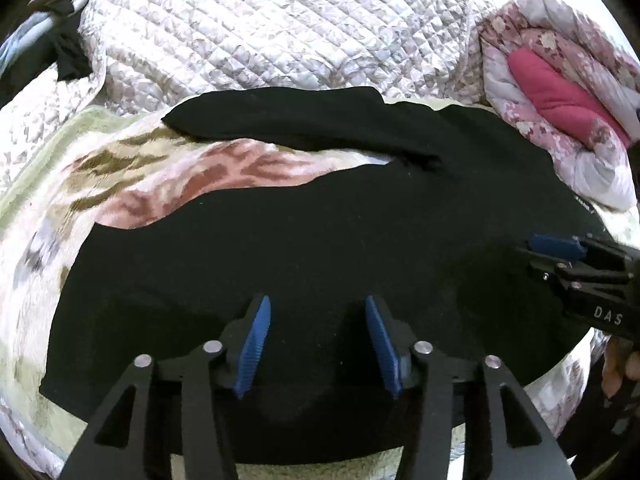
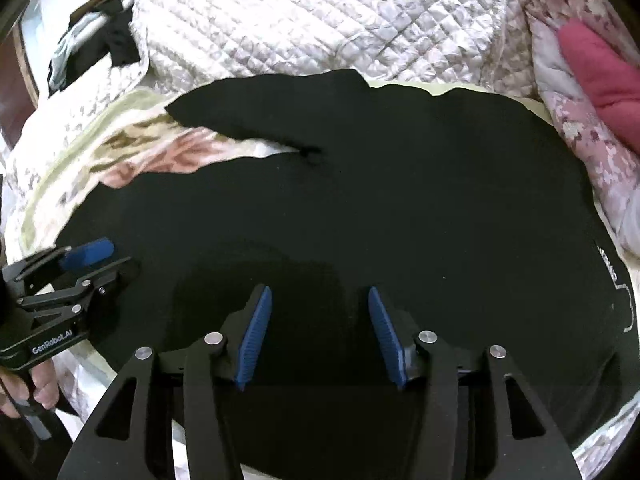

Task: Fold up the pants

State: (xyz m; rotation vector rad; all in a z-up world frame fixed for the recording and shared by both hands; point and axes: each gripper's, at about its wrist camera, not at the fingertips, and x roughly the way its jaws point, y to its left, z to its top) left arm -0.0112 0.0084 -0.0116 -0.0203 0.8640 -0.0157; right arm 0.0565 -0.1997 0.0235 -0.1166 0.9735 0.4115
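Both tongs are wide open and hold nothing: left tongs [image 1: 318, 346] and right tongs [image 2: 320, 338] hover low over the near edge of the black pants [image 1: 320, 240], blue pads spread with only cloth showing between them. Pants lie flat on the bed, filling the lower and middle frame in both views; one leg [image 1: 280, 120] runs toward upper left, the other across centre, with a wedge of the patterned towel [image 1: 140, 184] showing between them. White print at the right edge in the right wrist view is probably the waist end. Quilt [image 1: 260, 28] is bunched across the top, pink floral blanket [image 1: 560, 112] at upper right. My read: fold not started, this is the pre-grasp step. Next move likely calls for dropping each pair onto the near edge, pinching one full layer, then carrying the near leg up over the far one. Risk: black on black, so the edges are hard to find.
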